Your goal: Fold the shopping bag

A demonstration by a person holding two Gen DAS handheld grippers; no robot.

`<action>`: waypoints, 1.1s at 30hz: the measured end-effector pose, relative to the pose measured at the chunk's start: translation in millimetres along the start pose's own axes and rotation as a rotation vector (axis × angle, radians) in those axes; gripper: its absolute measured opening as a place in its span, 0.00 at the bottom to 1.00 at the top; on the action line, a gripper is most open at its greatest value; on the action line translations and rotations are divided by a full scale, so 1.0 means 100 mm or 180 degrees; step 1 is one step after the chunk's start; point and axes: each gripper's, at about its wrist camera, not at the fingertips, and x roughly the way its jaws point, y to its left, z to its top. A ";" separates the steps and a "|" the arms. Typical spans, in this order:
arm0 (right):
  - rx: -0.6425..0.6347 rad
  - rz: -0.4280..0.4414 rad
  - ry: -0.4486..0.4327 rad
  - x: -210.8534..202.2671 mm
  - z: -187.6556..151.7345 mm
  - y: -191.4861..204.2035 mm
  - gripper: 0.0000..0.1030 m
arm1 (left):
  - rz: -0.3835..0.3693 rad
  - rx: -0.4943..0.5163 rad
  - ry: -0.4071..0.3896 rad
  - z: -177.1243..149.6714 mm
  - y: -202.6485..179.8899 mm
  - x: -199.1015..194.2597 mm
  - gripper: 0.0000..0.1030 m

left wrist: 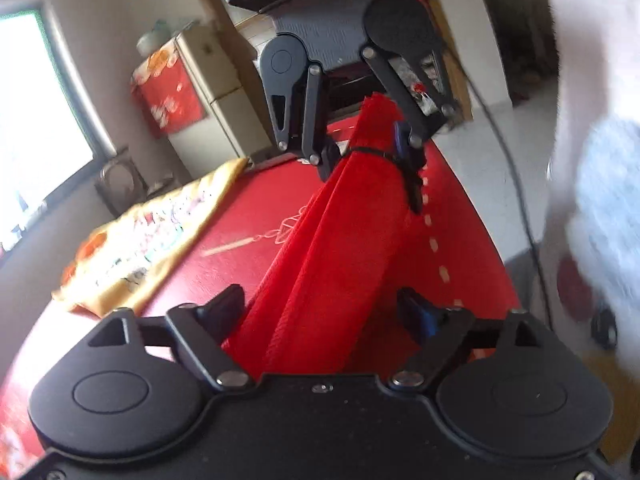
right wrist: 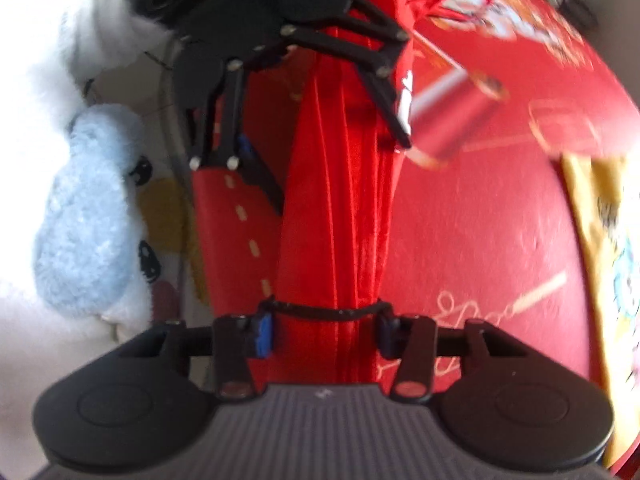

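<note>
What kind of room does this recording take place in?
Probably a lived-in home, perhaps a kitchen or dining area: a refrigerator draped with a red patterned cloth stands near a bright window, and the work surface is a table with a red printed cover.

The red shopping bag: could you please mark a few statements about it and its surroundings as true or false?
1. The red shopping bag is gathered into a long narrow bundle that runs between both sets of tongs. True.
2. The left tongs are clamped shut on the bag. False: they stand wide open, and the bundle merely passes between their fingers.
3. The right tongs grip the bundle. True.
4. The table under the bag is blue. False: its surface is red, with pale dashed lines.
5. A yellow printed cloth lies on the table beside the bag. True.
</note>
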 end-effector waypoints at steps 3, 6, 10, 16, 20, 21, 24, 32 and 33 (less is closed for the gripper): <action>-0.0134 -0.0010 -0.0114 -0.13 -0.08 0.05 0.43 | -0.0042 -0.0333 0.0129 -0.04 0.17 -0.18 0.92; -0.0150 -0.0170 -0.0113 -0.19 -0.21 -0.02 0.43 | -0.0066 -0.0608 0.0230 -0.08 0.24 -0.33 0.98; -0.0089 -0.0305 -0.0142 -0.24 -0.37 -0.13 0.44 | 0.0306 -0.0974 0.0323 -0.10 0.20 -0.42 0.99; -0.0050 -0.0218 -0.0197 -0.18 -0.47 -0.22 0.44 | 0.0905 -0.1617 0.0315 0.01 0.14 -0.48 0.99; -0.0057 -0.0240 -0.0158 -0.13 -0.48 -0.32 0.44 | 0.1060 -0.1226 0.0496 0.05 0.23 -0.45 1.00; -0.0035 -0.0244 -0.0156 -0.15 -0.50 -0.34 0.44 | 0.1094 -0.1035 0.0596 0.04 0.23 -0.43 0.99; 0.0062 -0.0249 -0.0162 -0.16 -0.52 -0.42 0.44 | 0.1022 -0.0293 0.0955 -0.04 0.22 -0.33 1.00; 0.0070 -0.0162 -0.0207 -0.11 -0.52 -0.48 0.44 | 0.0632 0.0482 0.0749 -0.08 0.32 -0.20 1.00; 0.0066 -0.0151 -0.0227 -0.12 -0.52 -0.48 0.44 | 0.0562 0.0494 0.0669 -0.09 0.37 -0.19 1.00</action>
